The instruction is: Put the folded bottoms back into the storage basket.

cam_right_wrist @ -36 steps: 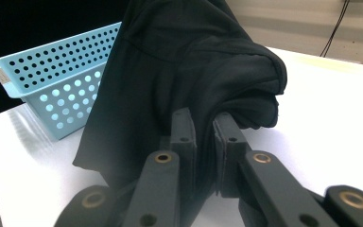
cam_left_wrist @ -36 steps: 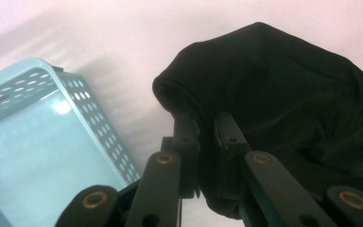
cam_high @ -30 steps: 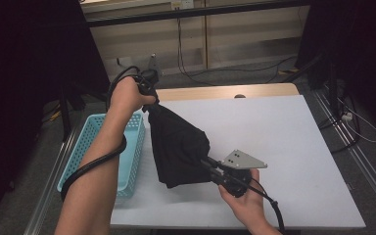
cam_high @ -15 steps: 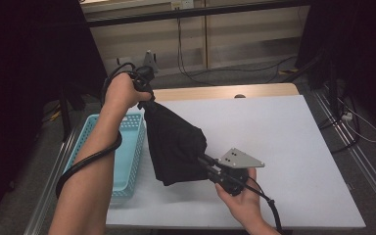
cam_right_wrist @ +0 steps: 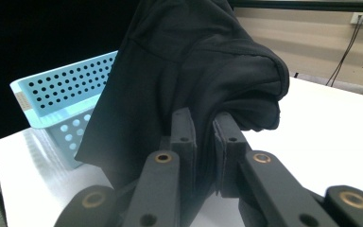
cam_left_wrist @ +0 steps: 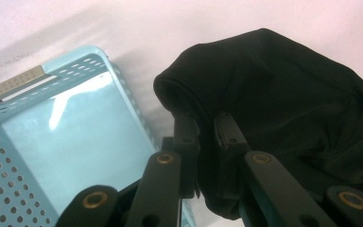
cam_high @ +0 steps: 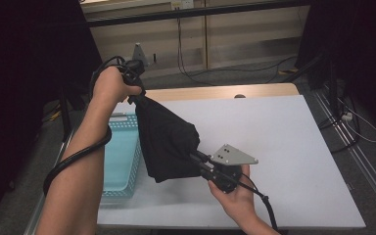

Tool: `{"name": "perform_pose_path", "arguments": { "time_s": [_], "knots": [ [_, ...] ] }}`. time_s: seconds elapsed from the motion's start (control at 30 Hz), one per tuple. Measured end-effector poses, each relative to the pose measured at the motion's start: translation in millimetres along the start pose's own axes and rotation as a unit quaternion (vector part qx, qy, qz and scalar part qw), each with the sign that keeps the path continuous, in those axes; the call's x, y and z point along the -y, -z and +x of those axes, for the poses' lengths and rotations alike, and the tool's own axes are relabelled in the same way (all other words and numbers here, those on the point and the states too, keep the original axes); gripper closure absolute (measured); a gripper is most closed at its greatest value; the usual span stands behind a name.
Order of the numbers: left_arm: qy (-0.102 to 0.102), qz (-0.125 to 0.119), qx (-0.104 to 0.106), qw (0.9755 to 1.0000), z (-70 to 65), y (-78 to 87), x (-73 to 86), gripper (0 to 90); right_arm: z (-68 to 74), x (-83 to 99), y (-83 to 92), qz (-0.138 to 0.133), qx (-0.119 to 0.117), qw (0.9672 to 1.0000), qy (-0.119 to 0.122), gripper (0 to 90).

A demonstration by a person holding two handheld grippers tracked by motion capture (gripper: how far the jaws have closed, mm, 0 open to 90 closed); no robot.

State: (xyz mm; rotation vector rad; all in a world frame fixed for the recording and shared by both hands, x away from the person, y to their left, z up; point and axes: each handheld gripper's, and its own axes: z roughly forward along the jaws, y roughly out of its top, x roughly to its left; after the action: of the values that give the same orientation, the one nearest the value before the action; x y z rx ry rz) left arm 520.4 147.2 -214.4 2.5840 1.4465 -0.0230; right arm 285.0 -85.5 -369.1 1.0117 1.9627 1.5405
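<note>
At the left edge of the table (cam_high: 284, 127) sits a light blue basket (cam_high: 120, 152) with perforated walls, nothing inside it that I can see. The person's left arm reaches up over it, a black cable looped round the forearm. The left gripper (cam_high: 136, 93) is held high above the basket's far end, pointing down, its jaws pinched tight on a fold of a black cloth (cam_high: 169, 144). In the left gripper view the jaws (cam_left_wrist: 203, 137) stand nearly together with a thick bunch of the cloth (cam_left_wrist: 288, 104) clamped between them, the basket (cam_left_wrist: 66, 142) below and to one side.

The cloth hangs from that grip and slopes down to the right, stretched between the two grippers, its lower bulk over the table just beside the basket's right wall. Whether its bottom edge touches the tabletop I cannot tell.

Lower and further right, near the table's front edge, the right gripper (cam_high: 200, 161) lies roughly level in the person's palm, the grey plate on top. Its jaws are closed on the cloth's lower corner; the right gripper view shows the jaws (cam_right_wrist: 203, 137) squeezing a fold of cloth (cam_right_wrist: 198, 61), with the basket (cam_right_wrist: 61, 94) behind.
</note>
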Motion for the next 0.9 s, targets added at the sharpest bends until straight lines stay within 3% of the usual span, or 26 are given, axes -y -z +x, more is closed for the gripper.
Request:
{"name": "perform_pose_path", "arguments": {
  "time_s": [0.43,0.9],
  "knots": [
    [0.012,0.001,-0.003,0.9999,12.8,16.8,3.5,82.1,10.8,-10.9,-9.5,-0.009,-0.008,0.9999,0.004,81.3],
    [0.018,-0.007,-0.003,0.9998,17.0,28.9,4.0,82.1,14.2,-17.5,-16.1,-0.013,-0.013,0.9998,0.006,81.3]
  ]
}}
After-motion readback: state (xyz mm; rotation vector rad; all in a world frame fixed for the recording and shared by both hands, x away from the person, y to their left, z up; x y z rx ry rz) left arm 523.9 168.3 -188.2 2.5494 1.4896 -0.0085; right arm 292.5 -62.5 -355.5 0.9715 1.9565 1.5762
